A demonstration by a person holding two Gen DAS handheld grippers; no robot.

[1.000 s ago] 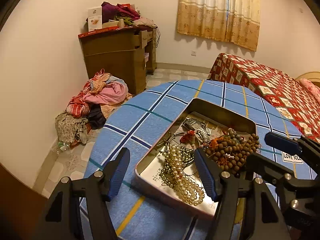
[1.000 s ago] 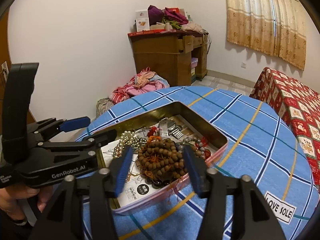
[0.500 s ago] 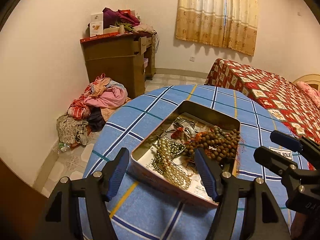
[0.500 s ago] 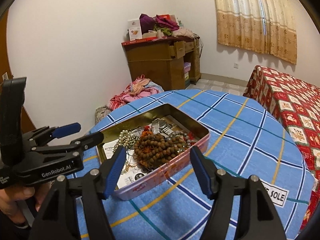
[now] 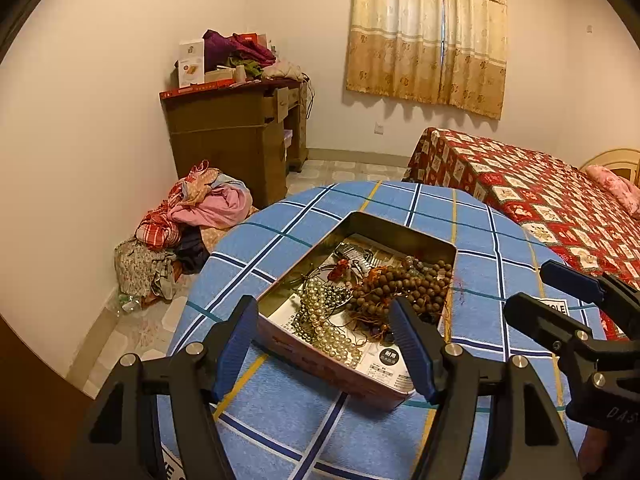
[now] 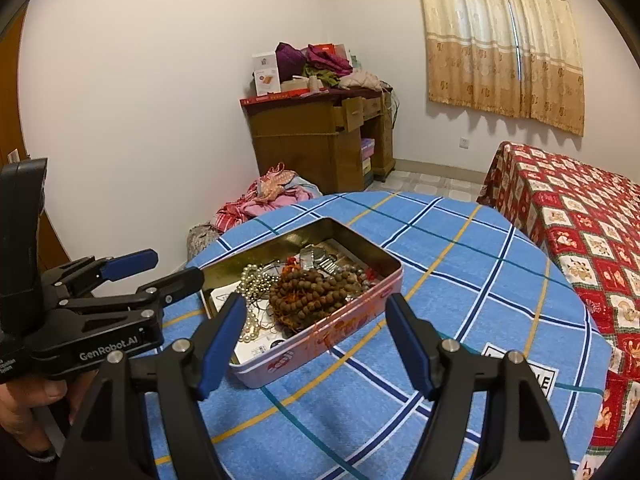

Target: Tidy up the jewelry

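Left gripper (image 5: pixel 324 344): jaws wide apart, nothing between the pads, clear of the table (image 5: pixel 280 420). Right gripper (image 6: pixel 316 340): jaws have just been opening and stand wide, nothing between them, also clear of the cloth.

Tin (image 5: pixel 340 376): rectangular, open-topped, pink outside, gold inside, standing on the blue checked tablecloth. It lies ahead of and below both grippers. Seen from the left gripper, its near wall sits between the two fingers; seen from the right gripper, its near corner lies just beyond the left finger.

Contents: a heap of brown wooden beads (image 5: pixel 400 288) on the right-hand side of the tin as the left gripper sees it, trailing orange threads. A pearl strand (image 5: pixel 324 320) lies to their left, running toward the near wall. A metal watch band (image 5: pixel 356 254) lies at the far end. All rest loose inside the tin.

A hand (image 6: pixel 28 404) grips the left gripper's handle, left of the right gripper.
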